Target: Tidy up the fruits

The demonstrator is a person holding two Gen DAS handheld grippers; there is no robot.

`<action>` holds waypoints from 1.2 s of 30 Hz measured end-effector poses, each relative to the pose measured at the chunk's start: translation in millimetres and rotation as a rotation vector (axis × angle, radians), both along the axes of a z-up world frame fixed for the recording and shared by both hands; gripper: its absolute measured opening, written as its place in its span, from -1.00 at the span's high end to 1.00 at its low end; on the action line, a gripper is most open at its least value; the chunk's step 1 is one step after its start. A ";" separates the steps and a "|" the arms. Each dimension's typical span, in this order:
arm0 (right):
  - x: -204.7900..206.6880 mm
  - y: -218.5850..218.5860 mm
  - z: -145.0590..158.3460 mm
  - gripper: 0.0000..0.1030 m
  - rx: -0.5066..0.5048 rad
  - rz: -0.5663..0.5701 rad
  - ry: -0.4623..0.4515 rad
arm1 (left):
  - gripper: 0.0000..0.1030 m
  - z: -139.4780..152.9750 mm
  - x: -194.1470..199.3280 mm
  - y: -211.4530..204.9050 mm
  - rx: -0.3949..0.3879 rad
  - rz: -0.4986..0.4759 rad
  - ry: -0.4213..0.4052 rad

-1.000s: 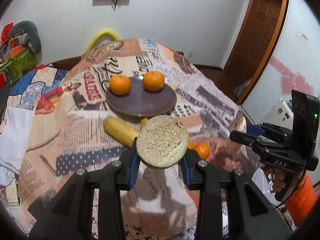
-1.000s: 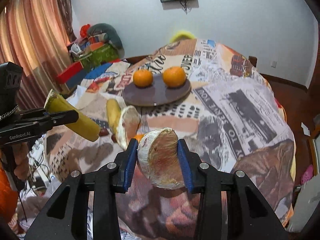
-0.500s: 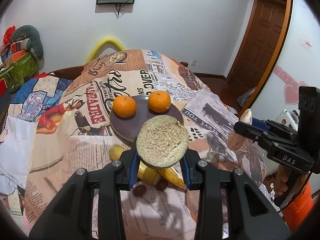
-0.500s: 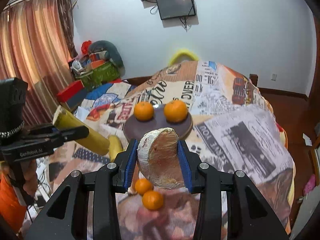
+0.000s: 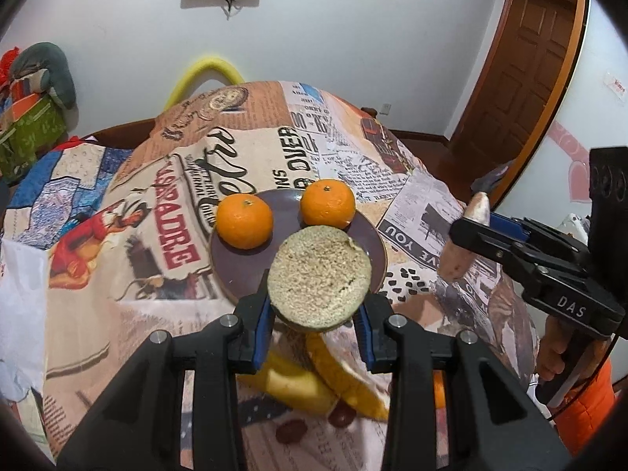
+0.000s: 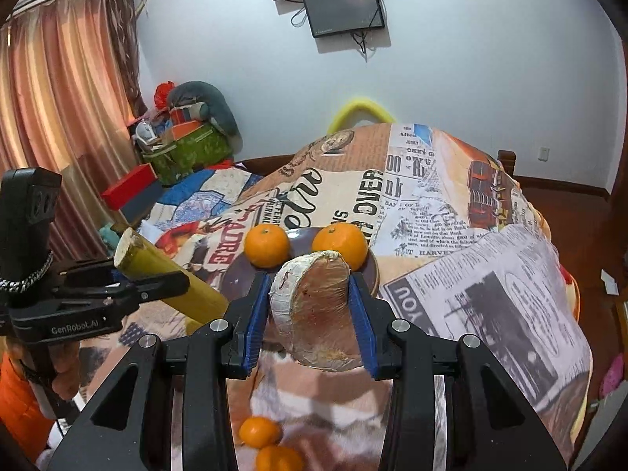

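Observation:
My left gripper [image 5: 316, 324] is shut on a yellow-skinned fruit piece with a rough cut end [image 5: 320, 278], held above the table. From the right wrist view it shows as a yellow stick [image 6: 168, 278]. My right gripper [image 6: 310, 329] is shut on a plastic-wrapped pomelo wedge [image 6: 316, 310]; it also shows in the left wrist view [image 5: 465, 243]. A dark purple plate [image 5: 235, 271] holds two oranges [image 5: 244, 220] [image 5: 328, 204]. Two bananas [image 5: 333, 380] lie under my left gripper. Two small oranges [image 6: 261, 431] lie below my right gripper.
The table wears a newspaper-print cloth [image 5: 333, 149] that drops off at its edges. Small dark red fruits [image 5: 290, 431] lie by the bananas. A yellow hoop [image 5: 204, 74] stands behind the table. Boxes and cushions [image 6: 184, 137] are piled at the left; a wooden door [image 5: 522, 59] is at the right.
Both grippers have risen and drawn back with their fruit still held. The plate now sits lower and closer behind each held piece, and the bananas have slid under my left gripper.

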State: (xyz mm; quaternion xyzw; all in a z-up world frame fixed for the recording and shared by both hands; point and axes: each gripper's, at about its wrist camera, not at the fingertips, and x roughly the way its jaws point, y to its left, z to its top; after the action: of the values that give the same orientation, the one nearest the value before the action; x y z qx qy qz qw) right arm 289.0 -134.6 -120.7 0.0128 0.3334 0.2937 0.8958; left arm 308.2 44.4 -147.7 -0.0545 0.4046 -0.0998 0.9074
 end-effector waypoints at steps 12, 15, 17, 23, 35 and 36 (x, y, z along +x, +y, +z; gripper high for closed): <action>42.1 18.8 -18.9 0.28 -0.033 0.036 0.027 | 0.31 -35.7 55.6 -10.0 -0.037 -0.043 0.082; 48.6 24.5 -23.3 0.28 -0.043 0.048 0.030 | 0.30 -37.0 65.4 -4.4 -0.050 -0.034 0.085; 53.2 28.5 -26.3 0.28 -0.046 0.054 0.035 | 0.27 -38.4 71.1 0.8 -0.044 -0.016 0.086; 61.3 40.8 -31.9 0.28 -0.067 0.073 0.028 | 0.18 -40.8 83.8 11.2 -0.049 0.015 0.090; 74.4 52.8 -41.4 0.26 -0.052 0.103 0.080 | 0.05 -52.0 89.1 15.0 0.022 0.022 0.112; 74.5 53.9 -41.5 0.26 -0.055 0.106 0.083 | 0.05 -51.9 87.5 14.2 0.029 0.018 0.107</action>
State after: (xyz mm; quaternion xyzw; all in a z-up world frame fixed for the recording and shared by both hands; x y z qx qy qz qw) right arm 363.4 -80.7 -162.2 -0.0172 0.3782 0.3307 0.8645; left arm 395.7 58.6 -199.6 -0.0503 0.4534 -0.0829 0.8860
